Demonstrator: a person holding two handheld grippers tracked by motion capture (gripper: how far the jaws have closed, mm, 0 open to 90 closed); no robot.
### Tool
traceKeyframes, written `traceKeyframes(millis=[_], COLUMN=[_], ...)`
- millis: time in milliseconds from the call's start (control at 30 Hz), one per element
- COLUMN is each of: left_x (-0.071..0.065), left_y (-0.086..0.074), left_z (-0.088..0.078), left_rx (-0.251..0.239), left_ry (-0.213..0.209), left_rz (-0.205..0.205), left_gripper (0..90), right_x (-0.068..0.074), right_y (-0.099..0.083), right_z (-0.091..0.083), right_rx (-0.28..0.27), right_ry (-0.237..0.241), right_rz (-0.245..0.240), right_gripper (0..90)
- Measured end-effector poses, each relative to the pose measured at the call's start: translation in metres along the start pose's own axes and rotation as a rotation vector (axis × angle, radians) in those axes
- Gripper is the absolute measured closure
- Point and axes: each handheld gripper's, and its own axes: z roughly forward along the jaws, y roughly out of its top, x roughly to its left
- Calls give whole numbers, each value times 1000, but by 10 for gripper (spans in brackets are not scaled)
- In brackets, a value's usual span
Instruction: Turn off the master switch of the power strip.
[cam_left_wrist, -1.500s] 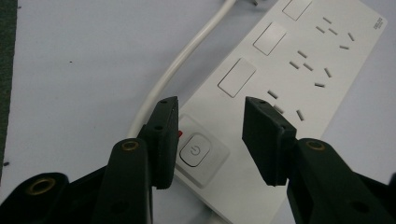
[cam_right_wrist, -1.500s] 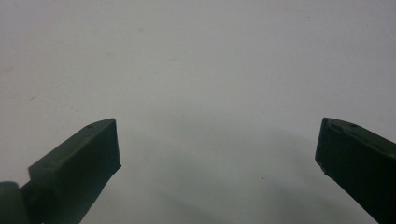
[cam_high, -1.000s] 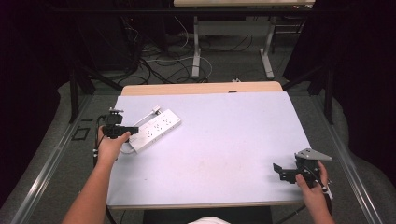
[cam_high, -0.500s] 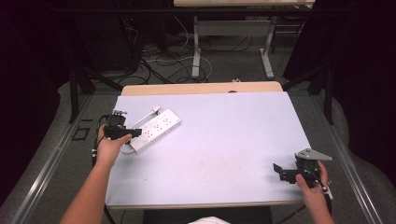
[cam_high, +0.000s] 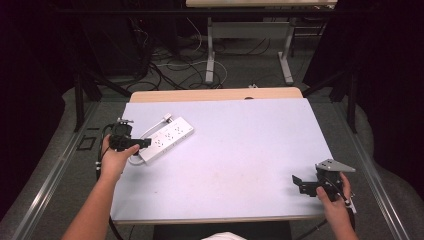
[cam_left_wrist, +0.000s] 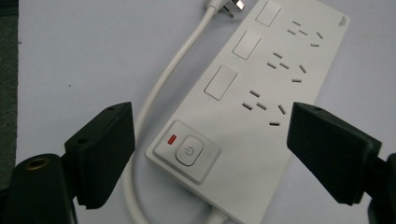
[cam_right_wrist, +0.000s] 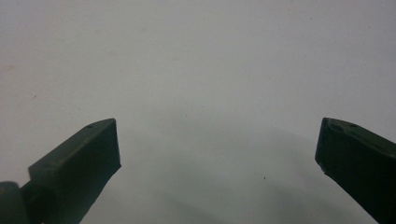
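White strip (cam_left_wrist: 261, 102) lies at counter's (cam_high: 240, 165) left edge, switch end straddled untouched by left gripper's (cam_left_wrist: 210, 158) just-opened jaws; right gripper's (cam_high: 302, 184) jaws apart, far off.

You look down on a table (cam_high: 240, 165) with a pale lavender-white top; a strip of bare wood shows along its far edge. Beyond it, on the grey floor (cam_high: 240, 75), stand the two light metal legs of another desk (cam_high: 210, 50), with dark and white cables (cam_high: 165, 70) tangled near them on the left. Black curtains (cam_high: 380, 60) close off the right and left sides. Metal rails (cam_high: 50, 180) run along the floor on either side.
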Motion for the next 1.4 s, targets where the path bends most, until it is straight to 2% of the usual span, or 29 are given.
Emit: traceKeyframes(millis=[100,167,233,267,333,367,400,433,500,700,800,900,967,1000,1033,1233,1400], left_x=[0,-1,-1,-2,-3,-4,-5,-6,-8,-13,-15,-17,-19,-19,-20,-24,-29], left_y=[-1,-2,-2,-3,-3,-4,-3,-3,-3,-2,-2,-2,-4,-4,-6,-12,-18], left_z=[-2,-2,-5,-5,-7,-9,-10,-11,-12,-18,-22,-26,-27,-30,-30,-36,-41], left_rx=[5,-9,-8,-26,-48,-53,-60,-57,-61,-62,-71,-79,-107,-90,-109,-120,-147], left_ry=[-9,-16,-22,-15,-40,-51,-55,-49,-47,-66,-80,-76,-73,-82,-80,-96,-112], left_rz=[-14,-19,-23,-27,-39,-30,-30,-20,-6,24,30,34,26,32,30,46,41], left_gripper=[62,5,5,5,5,5,5,5,5,6,11,15,18,18,18,23,31], right_x=[1,0,0,0,0,0,1,1,0,0,-1,-2,-2,-1,-1,-1,0], right_y=[0,0,0,0,0,0,0,-1,0,0,0,-1,0,0,0,1,1], right_z=[0,0,0,0,0,0,0,3,0,-1,-1,1,0,0,0,-1,-2], right_rx=[1,-1,-1,-1,-2,-2,-8,-41,-2,-4,-5,-10,-2,-2,-4,-7,-9], right_ry=[3,0,0,0,0,2,-5,-7,2,-1,-1,-10,-3,2,2,3,2], right_rz=[1,-7,-8,-7,-6,-6,-7,-3,-5,1,1,0,1,5,5,0,-1], right_gripper=[0,0,0,0,0,0,0,0,0,0,0,0,0,0,0,0,0])
